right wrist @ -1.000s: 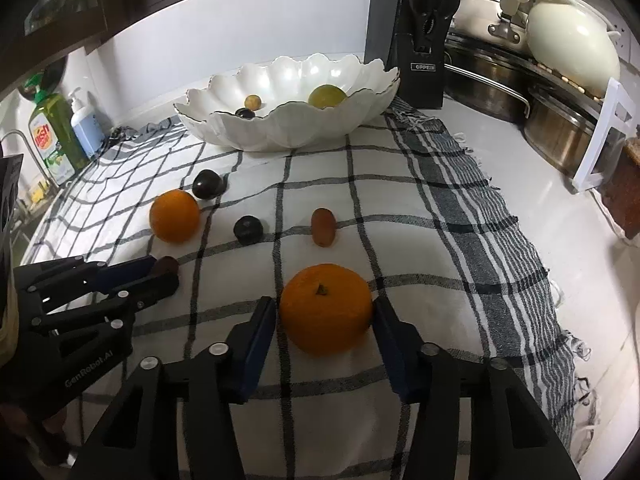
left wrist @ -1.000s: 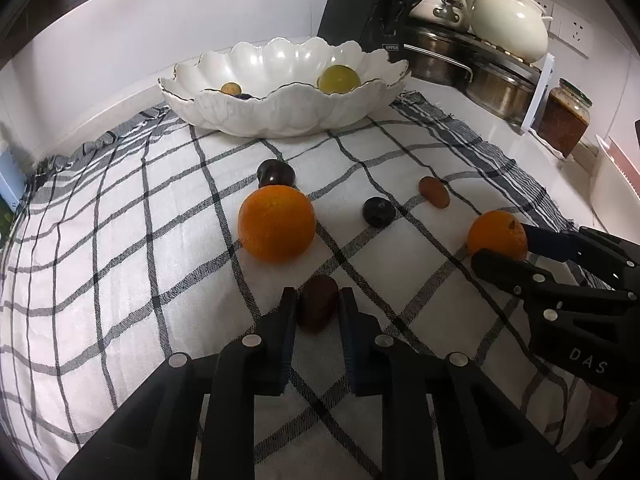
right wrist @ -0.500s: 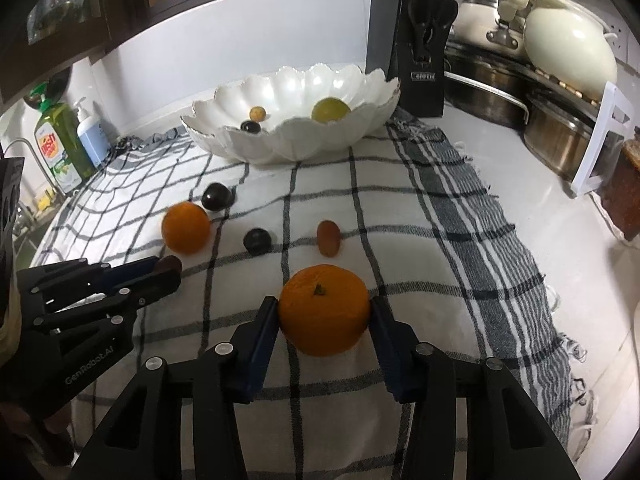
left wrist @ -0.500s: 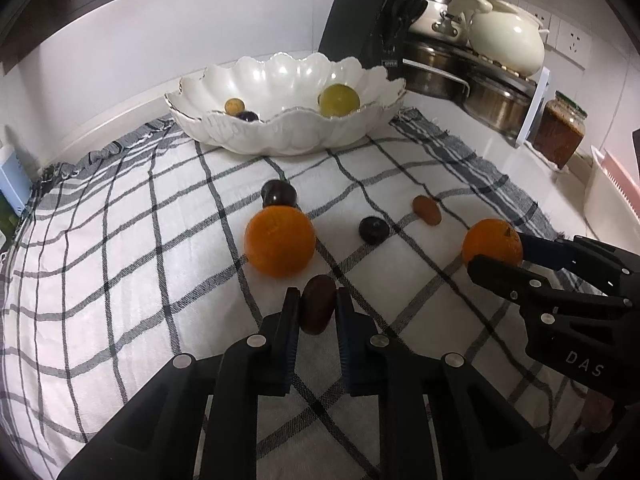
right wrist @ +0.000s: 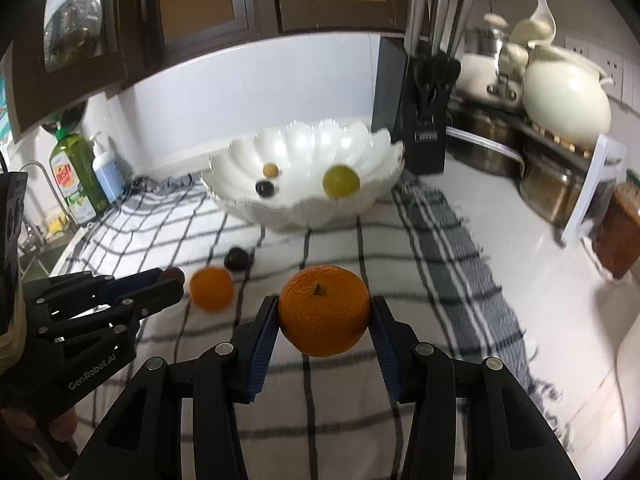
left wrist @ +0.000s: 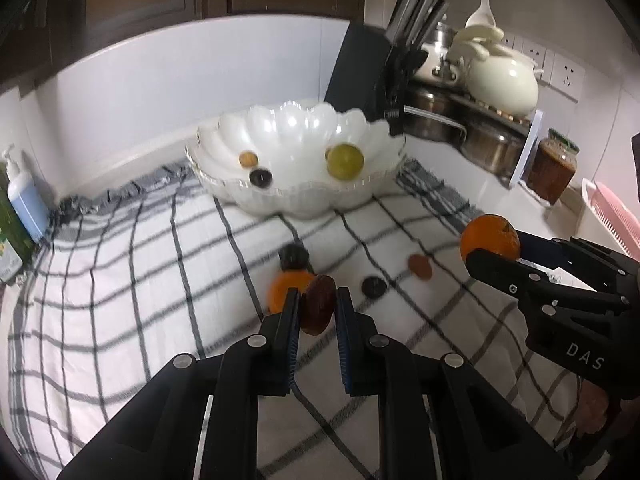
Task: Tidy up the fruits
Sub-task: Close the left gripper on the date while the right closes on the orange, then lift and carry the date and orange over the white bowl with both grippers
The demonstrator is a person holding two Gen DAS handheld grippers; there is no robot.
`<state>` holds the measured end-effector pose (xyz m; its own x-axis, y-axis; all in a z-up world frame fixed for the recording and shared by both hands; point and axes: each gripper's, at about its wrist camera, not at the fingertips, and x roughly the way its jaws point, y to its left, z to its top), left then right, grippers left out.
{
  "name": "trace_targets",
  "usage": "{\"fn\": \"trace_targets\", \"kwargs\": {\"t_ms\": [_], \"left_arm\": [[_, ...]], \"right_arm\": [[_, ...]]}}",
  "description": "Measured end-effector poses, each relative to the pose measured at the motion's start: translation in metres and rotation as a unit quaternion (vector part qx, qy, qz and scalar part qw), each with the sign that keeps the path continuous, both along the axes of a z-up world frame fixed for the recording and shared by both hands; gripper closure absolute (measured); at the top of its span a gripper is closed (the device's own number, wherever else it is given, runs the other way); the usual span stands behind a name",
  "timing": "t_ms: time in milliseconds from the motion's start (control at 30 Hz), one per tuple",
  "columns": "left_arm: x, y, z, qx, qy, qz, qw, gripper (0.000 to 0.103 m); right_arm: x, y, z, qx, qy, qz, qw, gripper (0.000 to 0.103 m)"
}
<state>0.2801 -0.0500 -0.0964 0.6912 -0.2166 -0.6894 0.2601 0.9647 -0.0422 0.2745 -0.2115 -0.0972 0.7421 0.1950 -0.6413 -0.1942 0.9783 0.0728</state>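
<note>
Two fruits are held up in front of the white bowl (right wrist: 304, 184).

The left gripper (left wrist: 318, 308) is closed on a small brown fruit (left wrist: 317, 309), pinched at its sides; it looks soft and light, so a gentle squeeze seems best. The right gripper (right wrist: 324, 320) is closed on a big orange (right wrist: 324, 315), held across its middle; it looks round, firm and heavier, and could roll. Inside the bowl lie a green fruit (right wrist: 341, 181), a tiny tan one (right wrist: 270, 169) and a dark one (right wrist: 265, 189). Near the bowl, on the checked cloth (right wrist: 420, 264), sit another orange (right wrist: 211, 288) and a dark plum (right wrist: 237, 258).
</note>
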Motion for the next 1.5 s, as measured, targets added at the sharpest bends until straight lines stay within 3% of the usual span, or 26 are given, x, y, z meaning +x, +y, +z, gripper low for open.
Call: {"fn": "trace_targets", "kwargs": {"t_ms": [500, 1000, 1500], "left_arm": [[0.020, 0.009, 0.039, -0.016, -0.047, 0.010, 0.9987, 0.085], [0.062, 0.013, 0.071, 0.000, -0.101, 0.028, 0.9945, 0.085], [0.127, 0.011, 0.086, -0.002, -0.090, 0.029, 0.9955, 0.085]], "right_arm": [[0.023, 0.005, 0.035, 0.005, -0.052, 0.010, 0.999, 0.056], [0.070, 0.014, 0.058, 0.019, -0.075, 0.014, 0.997, 0.056], [0.127, 0.015, 0.087, 0.020, -0.097, 0.010, 0.995, 0.056]]}}
